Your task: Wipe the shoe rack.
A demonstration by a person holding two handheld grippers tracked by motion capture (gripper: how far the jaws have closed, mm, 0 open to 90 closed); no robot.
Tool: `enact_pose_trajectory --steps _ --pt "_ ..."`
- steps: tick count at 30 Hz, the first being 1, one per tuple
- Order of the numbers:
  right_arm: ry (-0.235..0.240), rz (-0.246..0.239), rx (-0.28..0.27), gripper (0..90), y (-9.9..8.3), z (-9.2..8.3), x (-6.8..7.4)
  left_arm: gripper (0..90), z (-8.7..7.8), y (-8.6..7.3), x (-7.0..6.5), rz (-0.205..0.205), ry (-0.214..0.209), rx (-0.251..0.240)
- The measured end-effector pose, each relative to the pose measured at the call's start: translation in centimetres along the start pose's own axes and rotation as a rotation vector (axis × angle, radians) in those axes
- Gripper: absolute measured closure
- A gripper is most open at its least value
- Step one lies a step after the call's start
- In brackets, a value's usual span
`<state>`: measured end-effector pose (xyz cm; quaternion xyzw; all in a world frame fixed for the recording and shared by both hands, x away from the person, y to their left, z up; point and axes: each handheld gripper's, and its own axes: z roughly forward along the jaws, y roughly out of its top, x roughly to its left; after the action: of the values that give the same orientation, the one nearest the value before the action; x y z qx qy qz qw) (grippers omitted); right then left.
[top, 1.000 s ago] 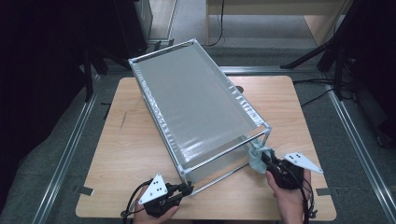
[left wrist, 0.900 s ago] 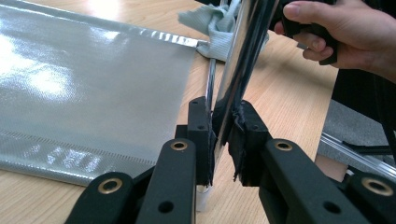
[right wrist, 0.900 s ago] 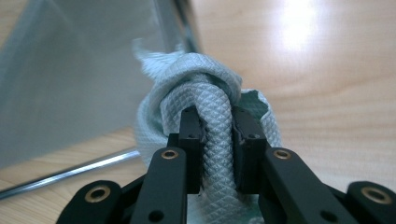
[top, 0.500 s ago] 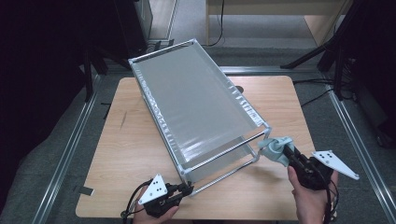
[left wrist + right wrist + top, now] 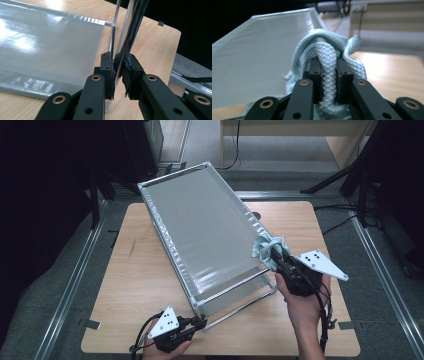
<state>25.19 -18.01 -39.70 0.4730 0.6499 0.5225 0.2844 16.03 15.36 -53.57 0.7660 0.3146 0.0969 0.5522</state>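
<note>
We keep the left gripper (image 5: 200,323) clamped on the rack's frame rod (image 5: 125,47) (steadying it) while the right gripper (image 5: 274,256), closed on the rope (image 5: 325,57), carries it above the shelf (image 5: 210,230) ahead.

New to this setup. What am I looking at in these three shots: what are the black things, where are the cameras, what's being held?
No robot arm here: a person holds a hand-held two-jaw tool in each hand. The high view looks down from above the person's side of a wooden table. The other two pictures come from cameras riding on each tool, looking along its black jaws.

On the table stands a metal-framed rack with a grey fabric top.

The left tool, near the table's front edge, is shut on a shiny metal bar of the rack's frame.

The right tool is shut on a bundle of pale blue-green braided rope, held up beside the rack's right edge.
</note>
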Motion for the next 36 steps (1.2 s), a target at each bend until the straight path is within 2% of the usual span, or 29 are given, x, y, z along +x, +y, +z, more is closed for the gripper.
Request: enact_pose_trajectory --steps 3,5,8,10,11,13,15,16,17,19,21,22,23,24,25,26,27,28,30,31,32,33,35,36 --pt "0.027 0.009 0.030 78.5 -0.1 0.3 0.9 79.2 0.1 0.0 0.1 -0.010 -0.006 0.001" --pt "0.064 0.007 0.043 78.5 -0.2 0.4 1.8 78.8 0.2 0.1 0.1 -0.016 -0.012 0.001" --pt "0.098 -0.032 0.059 78.5 -0.5 0.7 3.7 79.0 0.5 0.2 0.0 -0.013 -0.006 0.001" --pt "0.139 -0.032 0.072 78.4 -0.7 0.9 5.2 79.2 0.5 0.2 -0.1 -0.010 0.002 0.002" --pt "0.175 -0.030 0.080 78.3 -1.0 1.0 6.4 79.2 0.5 0.2 -0.1 -0.009 0.004 0.003" --pt "0.233 -0.017 0.088 78.2 -1.4 1.1 7.8 79.3 0.5 0.2 -0.2 -0.009 0.009 0.004" --pt "0.276 -0.041 0.094 78.1 -1.8 1.2 9.9 79.3 0.6 0.2 -0.2 -0.009 0.011 0.004" --pt "0.276 -0.041 0.094 78.1 -1.8 1.2 9.9 79.3 0.6 0.2 -0.2 -0.009 0.011 0.004" --pt "0.311 -0.063 0.097 77.9 -2.1 1.2 11.6 79.3 0.6 0.2 -0.2 -0.009 0.012 0.004" --pt "0.325 -0.088 0.093 77.9 -2.3 1.2 12.7 79.4 0.6 0.2 -0.2 -0.011 0.014 0.003" --pt "0.324 -0.094 0.088 77.9 -2.3 1.2 13.0 79.4 0.6 0.2 -0.3 -0.010 0.017 0.004" --pt "0.317 -0.112 0.079 77.9 -2.3 1.2 12.9 79.5 0.6 0.2 -0.3 -0.008 0.020 0.003" --pt "0.319 -0.107 0.081 77.9 -2.2 1.2 12.6 79.5 0.6 0.2 -0.3 -0.006 0.019 0.005" --pt "0.307 -0.102 0.081 77.9 -2.2 1.2 12.1 79.5 0.5 0.2 -0.3 -0.005 0.018 0.005" --pt "0.275 -0.101 0.078 77.9 -2.0 1.1 11.2 79.6 0.5 0.2 -0.3 -0.004 0.018 0.005" --pt "0.275 -0.101 0.078 77.9 -2.0 1.1 11.2 79.6 0.5 0.2 -0.3 -0.004 0.018 0.005" --pt "0.252 -0.097 0.075 77.9 -1.8 1.1 10.5 79.6 0.5 0.2 -0.3 -0.004 0.018 0.005" --pt "0.176 -0.074 0.062 77.8 -1.4 1.0 8.1 79.6 0.5 0.2 -0.3 -0.002 0.018 0.004" --pt "0.121 -0.054 0.048 77.8 -1.1 0.8 6.2 79.6 0.5 0.2 -0.2 0.001 0.017 0.007" --pt "0.083 -0.031 0.036 77.7 -0.8 0.6 4.7 79.6 0.5 0.2 -0.2 0.000 0.017 0.008" --pt "0.061 -0.017 0.028 77.6 -0.7 0.5 3.8 79.6 0.5 0.2 -0.2 0.000 0.019 0.008" --pt "0.038 0.020 0.018 77.5 -0.4 0.2 2.5 79.6 0.5 0.2 -0.3 0.000 0.019 0.007" --pt "0.015 0.061 0.003 77.3 -0.1 -0.3 1.0 79.6 0.5 0.2 -0.2 0.000 0.018 0.007" --pt "0.012 0.063 0.001 77.2 -0.1 -0.5 0.7 79.6 0.5 0.2 -0.3 0.002 0.019 0.008"
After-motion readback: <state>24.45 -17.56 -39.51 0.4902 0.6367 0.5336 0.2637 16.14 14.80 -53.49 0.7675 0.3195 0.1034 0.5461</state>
